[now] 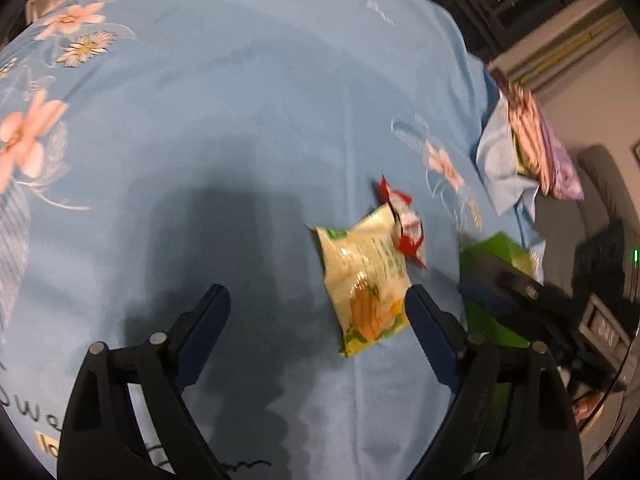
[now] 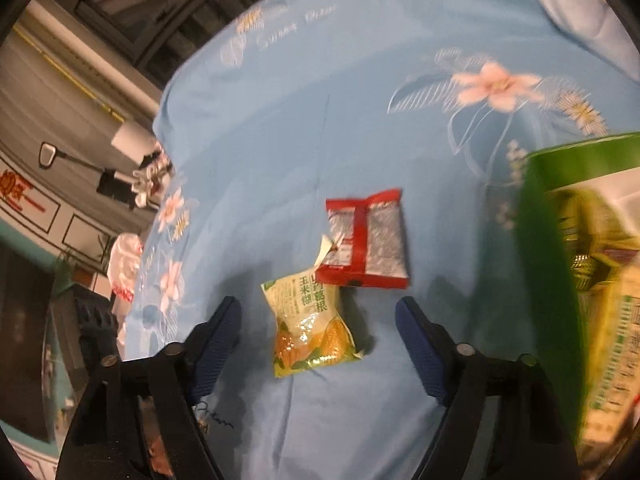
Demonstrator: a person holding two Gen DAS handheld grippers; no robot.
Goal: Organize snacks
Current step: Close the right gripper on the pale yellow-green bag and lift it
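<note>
A yellow-green snack packet [image 2: 310, 326] lies flat on the light blue flowered cloth [image 2: 320, 120], directly between the tips of my right gripper [image 2: 318, 316], whose jaws stand apart without touching it. Just beyond it lies a red and silver packet [image 2: 366, 246]. In the left wrist view the same yellow-green packet [image 1: 366, 284] sits close to the right finger of my left gripper [image 1: 318, 306], which is open with only cloth between its fingers. The red packet [image 1: 404, 222] lies behind it. The right gripper [image 1: 520, 292] shows dark at the right there.
A green box [image 2: 560, 280] holding more snack packets stands at the right, seen as a green box [image 1: 492, 264] behind the other gripper. A pile of folded cloth and packets [image 1: 532, 148] lies at the bed's far right edge. Room furniture lies beyond the cloth's edges.
</note>
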